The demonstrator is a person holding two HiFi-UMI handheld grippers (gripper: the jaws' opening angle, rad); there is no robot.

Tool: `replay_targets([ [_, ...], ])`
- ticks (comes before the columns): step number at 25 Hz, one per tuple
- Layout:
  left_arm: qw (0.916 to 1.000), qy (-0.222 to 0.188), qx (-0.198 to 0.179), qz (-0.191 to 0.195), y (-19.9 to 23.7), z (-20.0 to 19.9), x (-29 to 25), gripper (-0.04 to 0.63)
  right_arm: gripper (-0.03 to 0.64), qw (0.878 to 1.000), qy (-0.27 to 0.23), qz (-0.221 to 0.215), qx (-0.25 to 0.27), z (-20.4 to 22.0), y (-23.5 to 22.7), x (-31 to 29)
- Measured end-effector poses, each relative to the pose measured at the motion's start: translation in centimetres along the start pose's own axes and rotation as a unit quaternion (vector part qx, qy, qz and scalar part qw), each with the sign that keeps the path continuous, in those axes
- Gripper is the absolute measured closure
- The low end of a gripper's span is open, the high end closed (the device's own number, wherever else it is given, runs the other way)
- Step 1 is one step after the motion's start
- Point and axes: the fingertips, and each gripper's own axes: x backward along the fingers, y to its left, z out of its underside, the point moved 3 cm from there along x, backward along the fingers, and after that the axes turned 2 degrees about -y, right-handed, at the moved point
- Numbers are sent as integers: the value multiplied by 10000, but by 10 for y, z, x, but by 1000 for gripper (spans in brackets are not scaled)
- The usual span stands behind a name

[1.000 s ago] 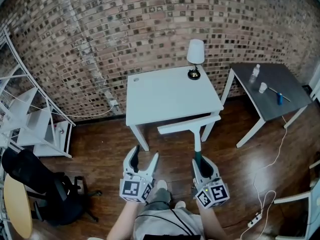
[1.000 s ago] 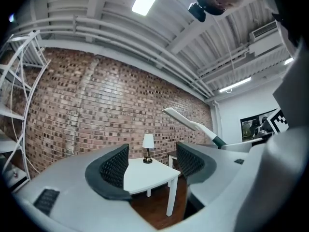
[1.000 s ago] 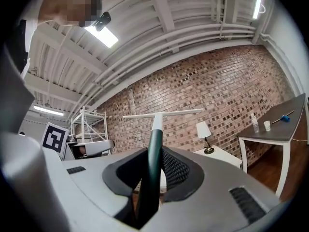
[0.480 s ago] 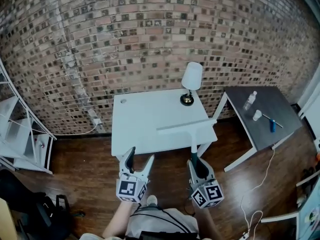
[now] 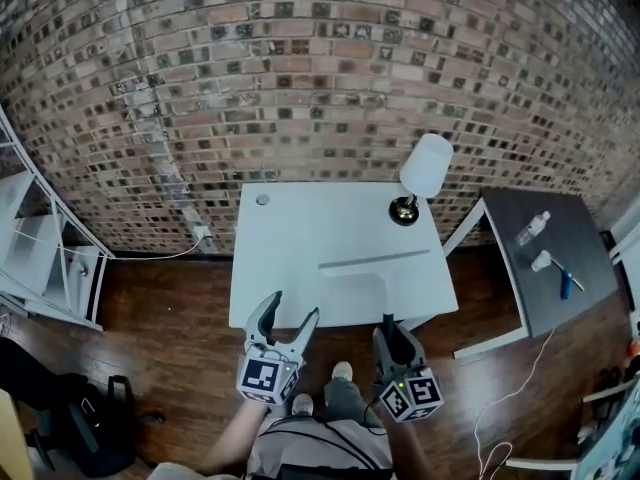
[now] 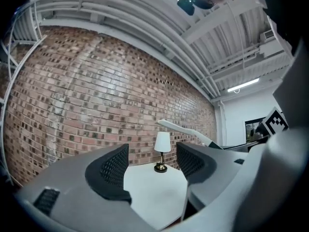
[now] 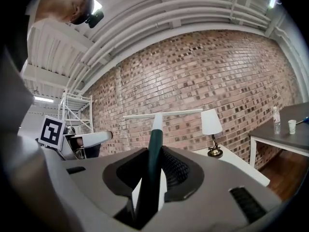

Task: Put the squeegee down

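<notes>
The right gripper, jaws clamped on the dark handle, holds the squeegee upright, its white blade raised over the near half of the white table. The left gripper, jaws spread and empty, hovers at the table's near edge. Nothing is set down yet; lowering onto the table and release appear to remain.

White table against brick wall; lamp on back-right corner; dark table beside.
</notes>
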Motion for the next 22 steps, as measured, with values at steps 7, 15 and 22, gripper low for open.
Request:
replay_targets([
  [7,9985,269,-58,-473,39,21,-63,294,502,9994,123,-243,-221,8,-50,-87],
  [15,9959,344,-317,-774,64,26,-166,293,502,9961,608,-532,-353,35,-118,-184],
  [22,9929,616,-164,-1000,74,47,-207,293,502,9869,1476,-389,-521,116,-173,-266],
])
